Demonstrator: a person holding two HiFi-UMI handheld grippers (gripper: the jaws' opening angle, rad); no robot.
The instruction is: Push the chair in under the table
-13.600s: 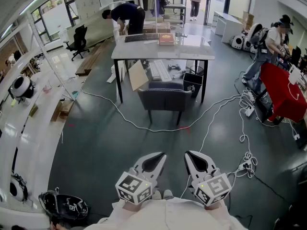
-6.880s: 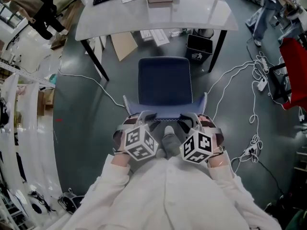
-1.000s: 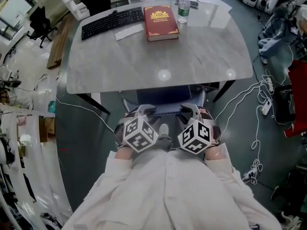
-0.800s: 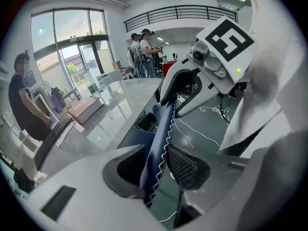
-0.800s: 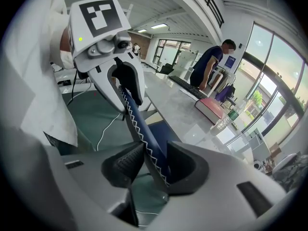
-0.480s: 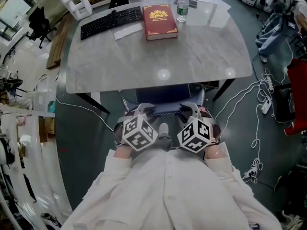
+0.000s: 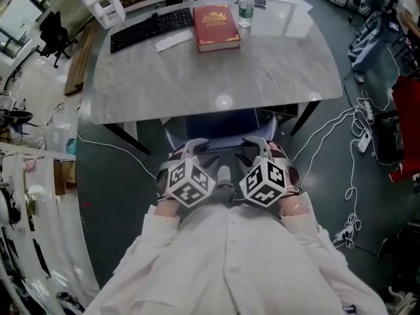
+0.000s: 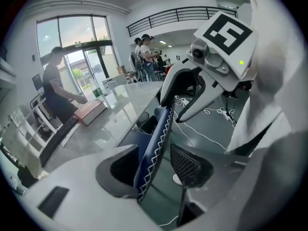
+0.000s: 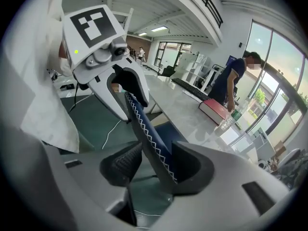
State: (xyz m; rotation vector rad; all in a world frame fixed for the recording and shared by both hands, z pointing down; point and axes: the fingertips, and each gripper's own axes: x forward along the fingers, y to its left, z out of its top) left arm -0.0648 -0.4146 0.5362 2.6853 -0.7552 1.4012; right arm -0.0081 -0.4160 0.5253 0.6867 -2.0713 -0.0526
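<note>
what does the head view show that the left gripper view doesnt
Head view only: the marker cube on the left gripper, and the whole tabletop. Left gripper view only: a gap between the mesh pad and the chair back, which stands between the jaws that have just been opening; also the balcony railing. Both: the red book, the chair back and the right gripper.

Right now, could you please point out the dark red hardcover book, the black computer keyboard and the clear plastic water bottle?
dark red hardcover book (image 7: 215, 26), head view, middle of cover.
black computer keyboard (image 7: 151, 29), head view, middle of keys.
clear plastic water bottle (image 7: 245, 9), head view, its body.
</note>
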